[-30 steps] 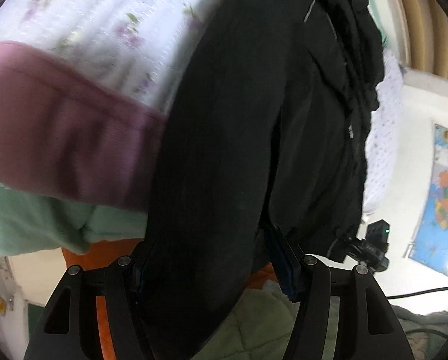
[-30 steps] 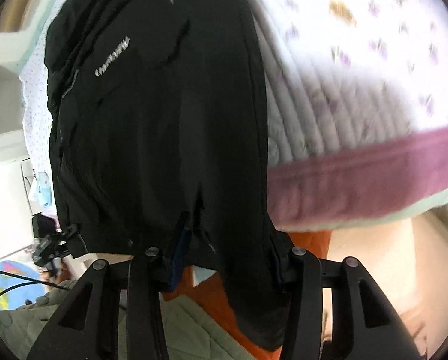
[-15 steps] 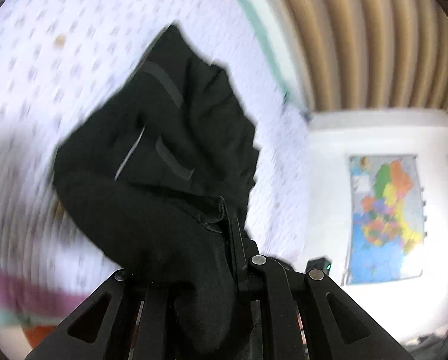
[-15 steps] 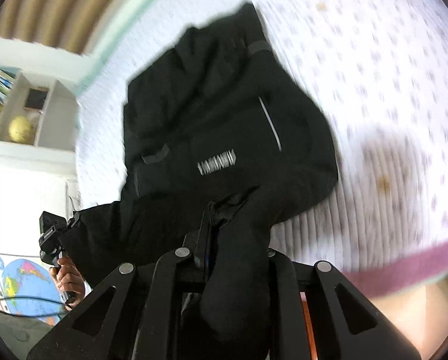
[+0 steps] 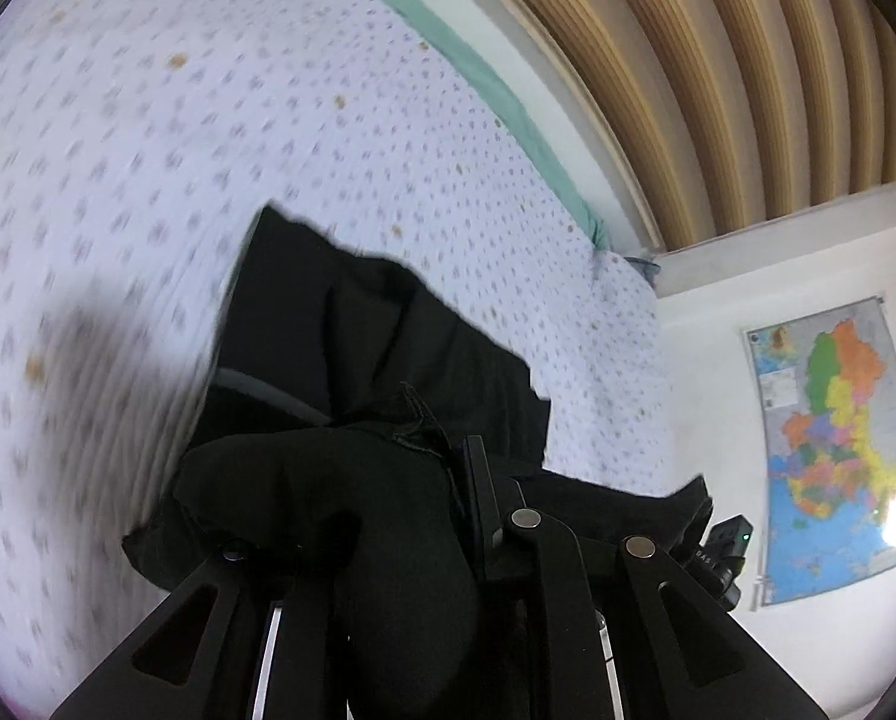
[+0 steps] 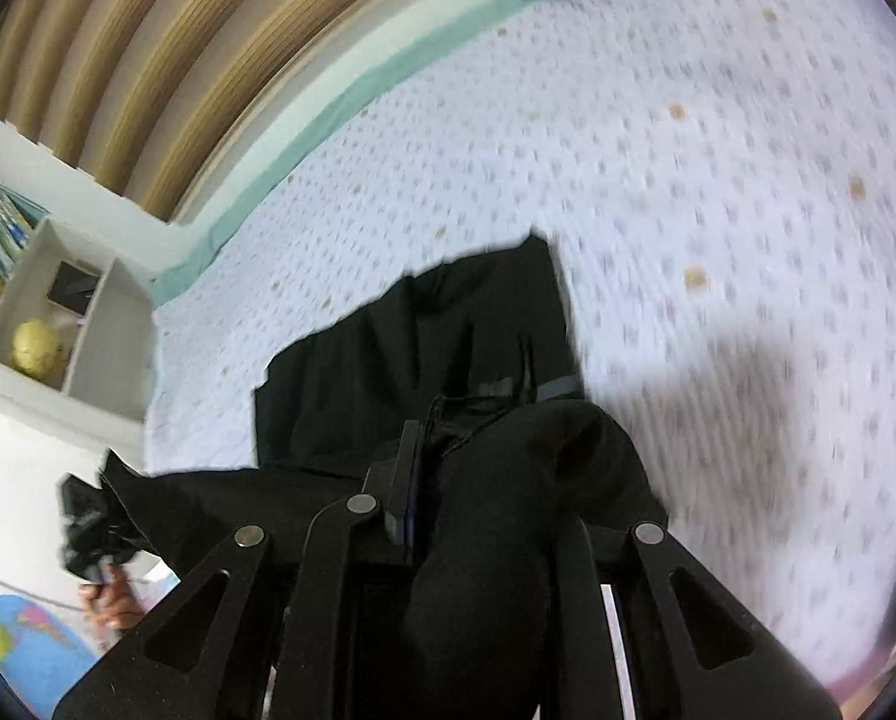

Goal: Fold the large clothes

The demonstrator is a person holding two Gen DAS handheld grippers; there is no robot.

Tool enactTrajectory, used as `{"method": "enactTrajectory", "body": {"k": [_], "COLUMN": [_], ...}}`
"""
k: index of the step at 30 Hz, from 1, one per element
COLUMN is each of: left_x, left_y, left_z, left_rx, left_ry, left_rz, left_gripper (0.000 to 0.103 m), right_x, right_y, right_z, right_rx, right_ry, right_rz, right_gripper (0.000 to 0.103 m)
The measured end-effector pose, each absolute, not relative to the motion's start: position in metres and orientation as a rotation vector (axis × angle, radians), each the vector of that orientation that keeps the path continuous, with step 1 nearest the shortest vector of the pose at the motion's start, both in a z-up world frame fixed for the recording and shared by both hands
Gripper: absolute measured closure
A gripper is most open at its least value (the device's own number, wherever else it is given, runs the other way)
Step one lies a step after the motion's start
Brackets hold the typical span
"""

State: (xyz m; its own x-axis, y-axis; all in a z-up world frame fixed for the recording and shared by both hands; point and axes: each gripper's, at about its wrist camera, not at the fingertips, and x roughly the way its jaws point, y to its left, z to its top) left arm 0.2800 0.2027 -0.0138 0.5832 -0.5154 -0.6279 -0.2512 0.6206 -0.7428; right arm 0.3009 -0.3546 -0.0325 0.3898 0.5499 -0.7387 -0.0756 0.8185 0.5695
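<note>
A black jacket (image 5: pixel 352 330) hangs between both grippers above a white bedspread (image 5: pixel 118 150) with small purple flowers. My left gripper (image 5: pixel 448 480) is shut on a bunched hem of it, and cloth drapes over the left finger. In the right wrist view the same black jacket (image 6: pixel 436 336) trails down onto the bedspread (image 6: pixel 718 180). My right gripper (image 6: pixel 436 480) is shut on another bunch of its hem. The stretch of jacket between the two grippers runs off toward the other hand (image 6: pixel 109 600).
A slatted wooden headboard (image 5: pixel 718 60) and a green sheet edge (image 5: pixel 478 78) border the bed. A colourful wall map (image 5: pixel 832 468) hangs to the right. A white shelf (image 6: pixel 46 324) with books and a yellow ball stands beside the bed.
Both grippers closed on the jacket's lower edge and lifted it up and forward over the bed. The pink blanket edge and orange cloth dropped out of view.
</note>
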Motion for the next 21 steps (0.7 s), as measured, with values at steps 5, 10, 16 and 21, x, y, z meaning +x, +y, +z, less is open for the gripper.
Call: {"method": "enactTrajectory", "body": {"k": [5, 10, 16, 21], "left_x": [0.332, 0.372, 0.391, 0.391], "left_y": [0.217, 0.244, 0.252, 0.247], "left_z": [-0.037, -0.114, -0.196, -0.159], "left_rx": [-0.949, -1.113, -1.288, -1.064], "left_ry": [0.996, 1.118, 1.218, 1.236], "left_rz": [-0.114, -0.055, -0.048, -0.155], "left_gripper": [0.085, 0.08, 0.076, 0.075], "right_x": [0.369, 0.439, 0.474, 0.478], "right_y": [-0.333, -0.297, -0.289, -0.296], "right_z": [-0.046, -0.107, -0.202, -0.2], "right_rx": [0.497, 0.422, 0.573, 0.61], "right_ry": [1.101, 1.244, 1.427, 1.454], "right_rz": [0.399, 0.33, 0.272, 0.315], "right_gripper": [0.083, 0.083, 0.083, 0.08]}}
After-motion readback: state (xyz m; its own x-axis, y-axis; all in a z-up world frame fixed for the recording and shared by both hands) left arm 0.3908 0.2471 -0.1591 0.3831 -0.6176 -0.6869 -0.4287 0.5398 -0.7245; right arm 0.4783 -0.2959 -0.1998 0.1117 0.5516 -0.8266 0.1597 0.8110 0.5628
